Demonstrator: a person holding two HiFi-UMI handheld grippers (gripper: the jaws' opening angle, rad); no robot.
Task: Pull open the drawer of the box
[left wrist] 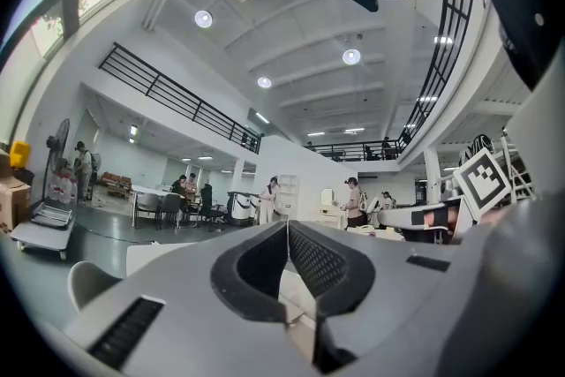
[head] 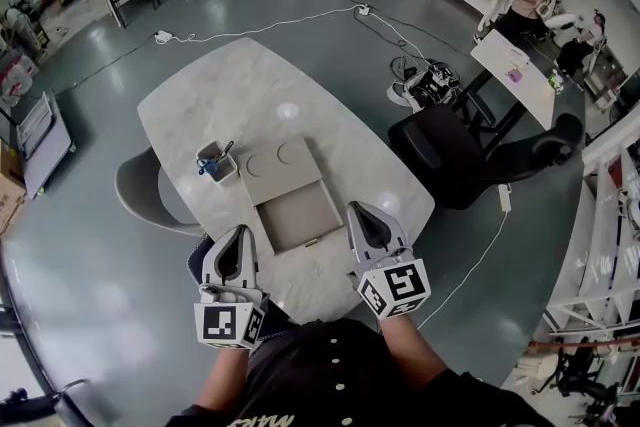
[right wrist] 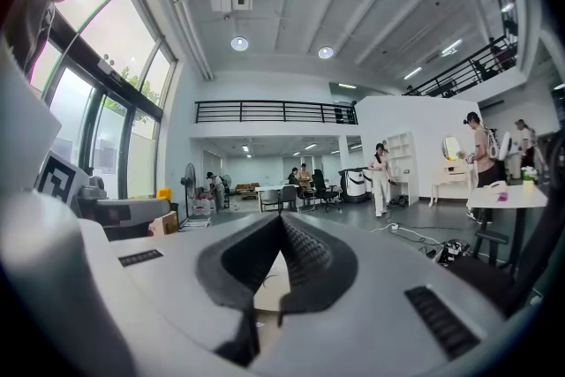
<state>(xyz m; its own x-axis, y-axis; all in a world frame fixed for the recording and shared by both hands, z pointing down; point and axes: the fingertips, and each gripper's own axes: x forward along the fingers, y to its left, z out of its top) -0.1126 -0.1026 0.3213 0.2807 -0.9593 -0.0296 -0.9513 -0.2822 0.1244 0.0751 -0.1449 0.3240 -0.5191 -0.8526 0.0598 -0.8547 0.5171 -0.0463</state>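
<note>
A flat beige box (head: 283,164) lies on the marble table (head: 240,95). Its drawer (head: 297,216) stands pulled out toward me and shows an empty tray with a small handle at its near edge. My left gripper (head: 240,233) (left wrist: 287,225) hovers at the table's near edge, left of the drawer, shut with nothing between its jaws. My right gripper (head: 359,211) (right wrist: 281,217) sits just right of the drawer, also shut and empty. Both gripper views point out across the room, so neither shows the box.
A small white holder with pens (head: 216,162) stands against the box's left side. A black office chair (head: 450,153) is at the table's right and a grey chair (head: 138,189) at its left. Cables (head: 250,27) run over the floor beyond.
</note>
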